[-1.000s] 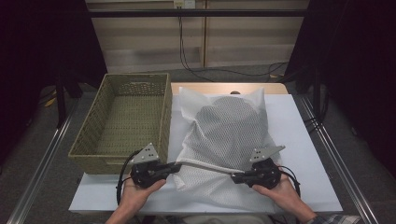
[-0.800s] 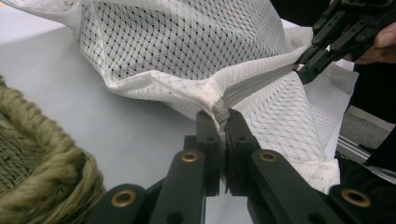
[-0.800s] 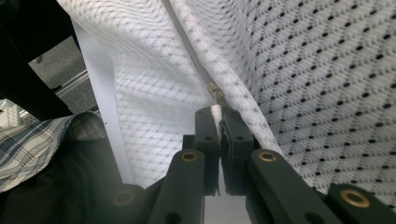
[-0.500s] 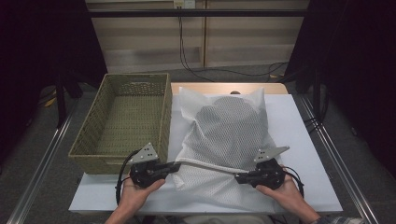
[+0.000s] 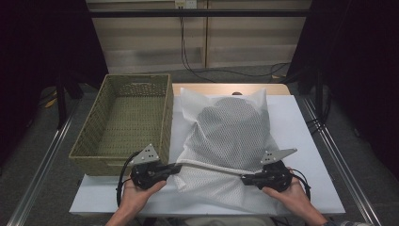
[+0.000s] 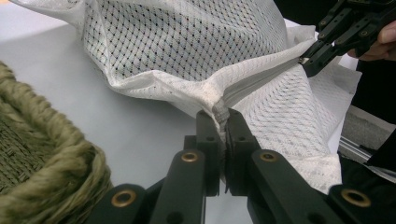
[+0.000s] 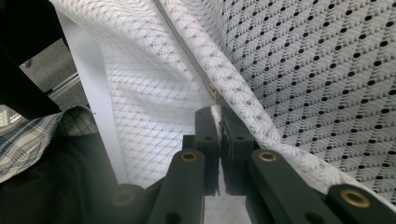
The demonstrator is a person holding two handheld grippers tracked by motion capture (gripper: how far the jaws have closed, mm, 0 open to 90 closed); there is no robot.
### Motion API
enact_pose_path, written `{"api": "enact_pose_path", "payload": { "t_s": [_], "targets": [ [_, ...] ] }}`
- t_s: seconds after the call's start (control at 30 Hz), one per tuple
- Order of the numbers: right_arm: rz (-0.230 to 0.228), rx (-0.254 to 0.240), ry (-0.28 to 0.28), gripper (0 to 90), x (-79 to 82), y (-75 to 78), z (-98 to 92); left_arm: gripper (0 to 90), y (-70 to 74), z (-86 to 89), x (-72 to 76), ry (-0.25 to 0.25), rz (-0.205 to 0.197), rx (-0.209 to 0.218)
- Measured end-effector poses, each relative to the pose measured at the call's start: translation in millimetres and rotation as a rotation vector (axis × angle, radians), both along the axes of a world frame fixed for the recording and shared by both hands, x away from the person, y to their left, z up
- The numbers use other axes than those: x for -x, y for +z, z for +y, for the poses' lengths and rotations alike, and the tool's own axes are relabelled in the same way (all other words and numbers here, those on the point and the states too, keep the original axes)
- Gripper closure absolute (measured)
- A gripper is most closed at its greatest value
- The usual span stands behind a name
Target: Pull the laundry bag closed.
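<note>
The bench (image 5: 310, 141), covered in white, carries a woven basket (image 5: 123, 123) along its left side and a white mesh laundry bag (image 5: 230, 136) just to the right of it, the bag's left edge close against the basket's wall. The bag lies flat with its long axis running from the person's edge towards the far edge of the bench; its rounded, darker-looking bulk points away from the person, and its zippered near edge faces them. That zipper edge (image 5: 207, 165) is drawn into a taut line running left to right across the near end of the bag, lifted slightly off the fabric below. The left gripper (image 5: 175, 168) is clamped on the left end of this edge, its jaws pinched tight on a small grey bunched piece there (image 6: 221, 112). The right gripper (image 5: 244, 179) is closed on the other end of the zipper line, its jaws pressed together on a small metal tab (image 7: 215, 113).
</note>
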State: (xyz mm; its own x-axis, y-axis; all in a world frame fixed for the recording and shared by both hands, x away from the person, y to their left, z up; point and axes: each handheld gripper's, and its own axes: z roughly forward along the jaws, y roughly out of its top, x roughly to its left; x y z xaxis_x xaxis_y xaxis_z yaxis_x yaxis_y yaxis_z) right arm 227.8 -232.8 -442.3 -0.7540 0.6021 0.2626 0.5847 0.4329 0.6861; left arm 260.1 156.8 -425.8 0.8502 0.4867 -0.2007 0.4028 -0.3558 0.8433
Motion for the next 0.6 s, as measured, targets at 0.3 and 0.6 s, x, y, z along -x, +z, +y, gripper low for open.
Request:
{"api": "enact_pose_path", "payload": {
  "t_s": [0.3, 0.6],
  "targets": [
    [0.0, 0.003, -0.005, 87.0, 0.4, -0.6, -3.0, 86.8, 0.1, 0.6, 0.2, -0.003, -0.001, 0.003],
    [0.001, -0.001, -0.024, 87.0, 2.3, 0.4, -8.6, 86.8, -0.1, 0.7, 1.0, -0.003, -0.009, -0.005]
  ]
}}
